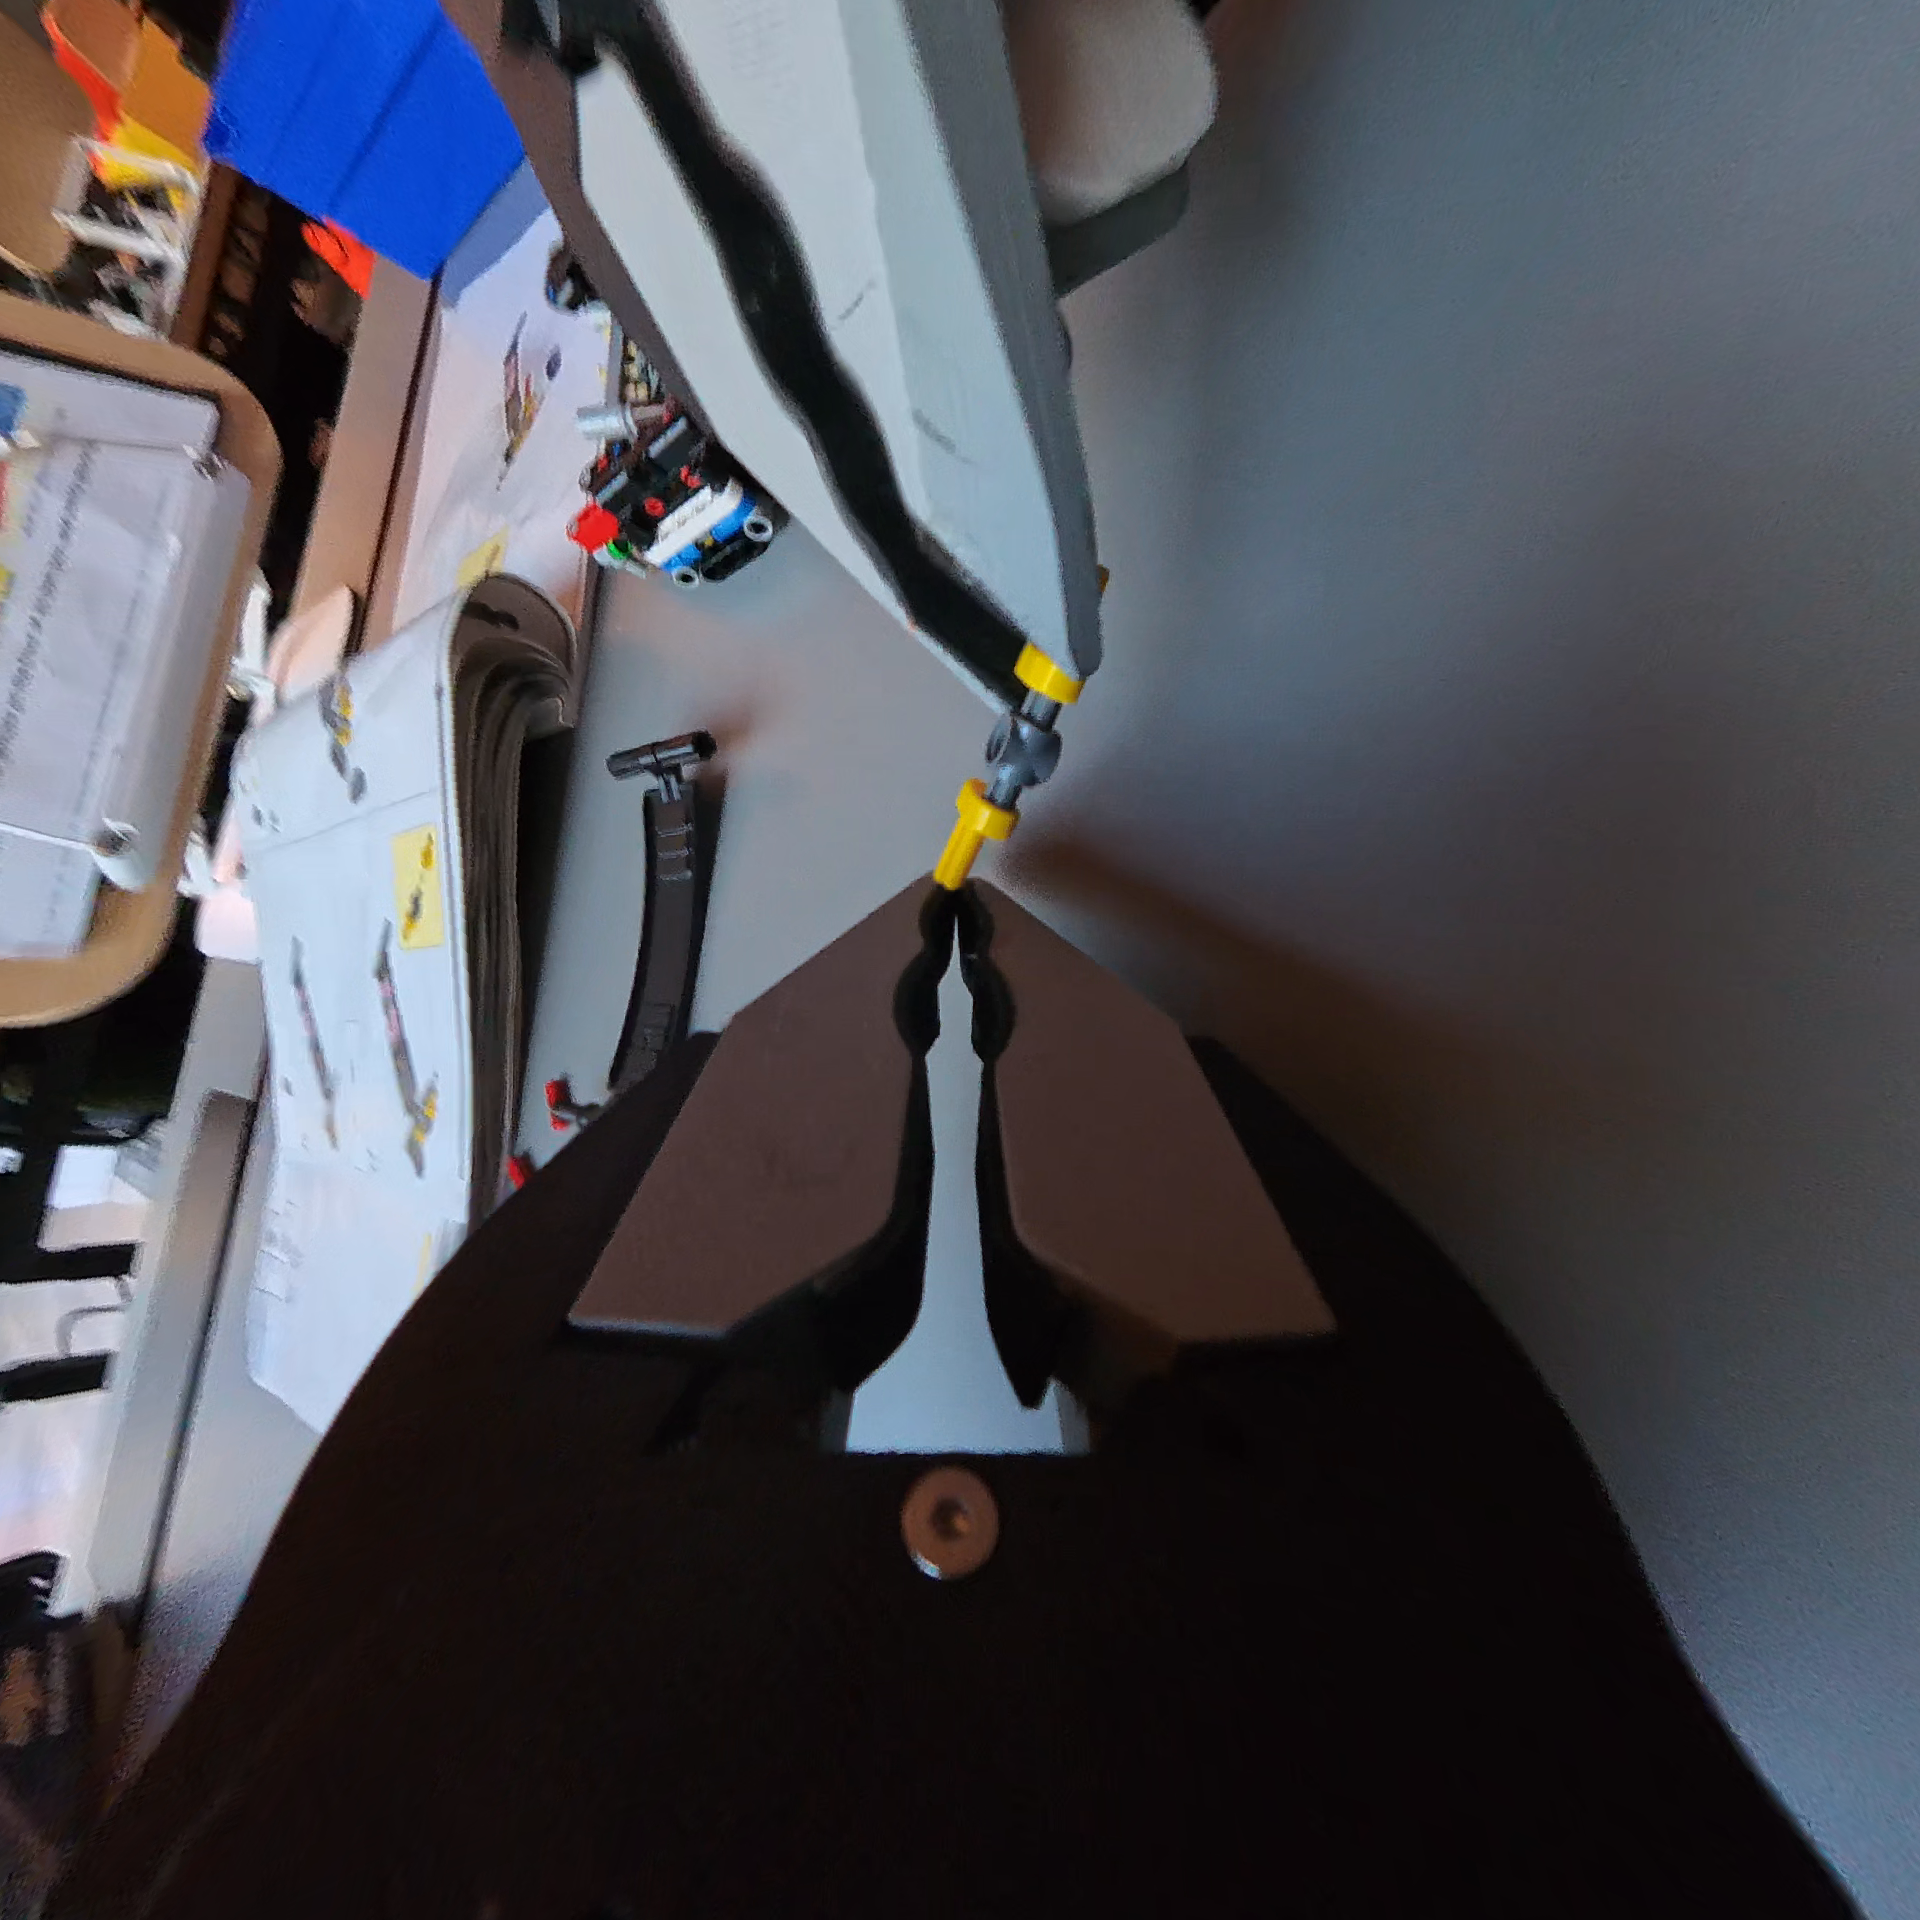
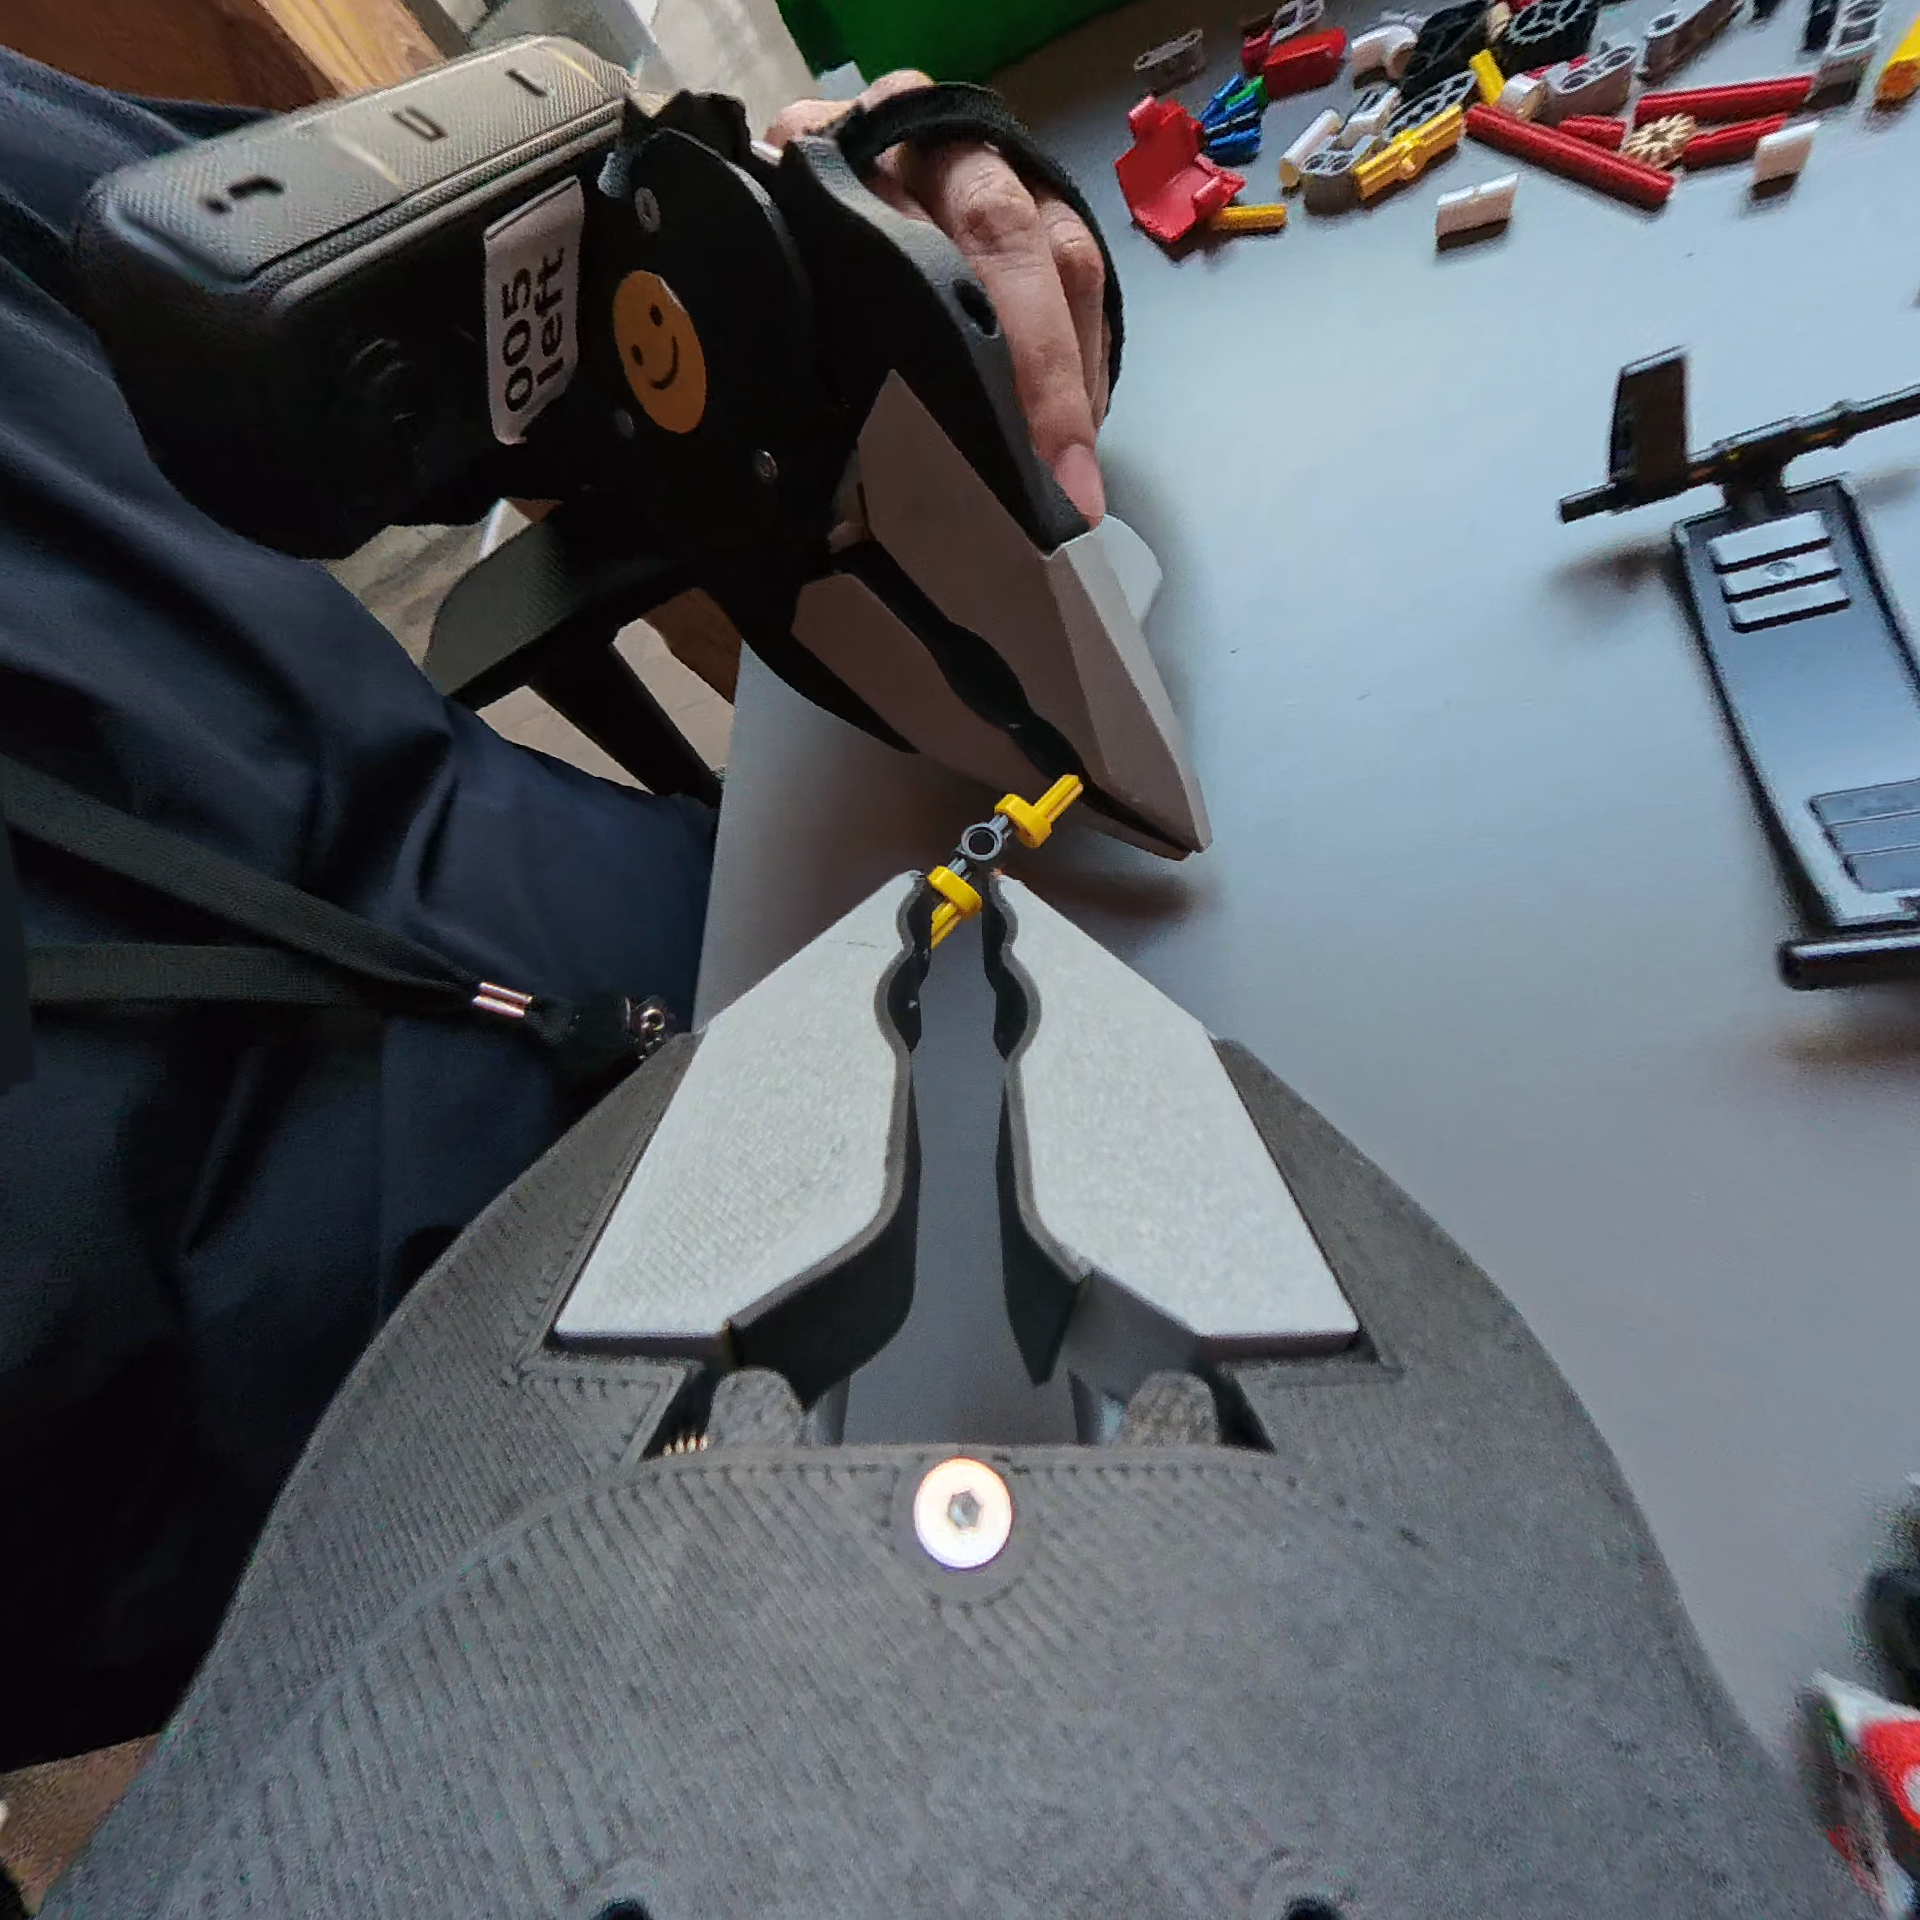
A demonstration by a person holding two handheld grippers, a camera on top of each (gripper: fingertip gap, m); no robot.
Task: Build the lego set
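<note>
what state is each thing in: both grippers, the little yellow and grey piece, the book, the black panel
left gripper: shut on one yellow end
right gripper: shut on the other yellow end
yellow and grey assembly: off the table, between both grippers
instruction book: lying open
black panel: flat on the table

On your grey table (image 2: 1455, 727) you have a scatter of loose building pieces (image 2: 1455, 114) at the far edge, red rods, yellow and blue connectors, pale small blocks among them; nearer, a long black ribbed panel (image 2: 1808, 686) lies flat with a black axle (image 2: 1745, 457) across its far end; in the left wrist view you can see an open instruction booklet (image 1: 353, 997) lying beside a curved black strip (image 1: 665, 914); beyond it stands a small part-built model (image 1: 675, 520) in black, white and blue with a red block; a blue bin (image 1: 364, 114) sits farther back; a tan tray (image 1: 135, 665) holds papers at the left.
</note>
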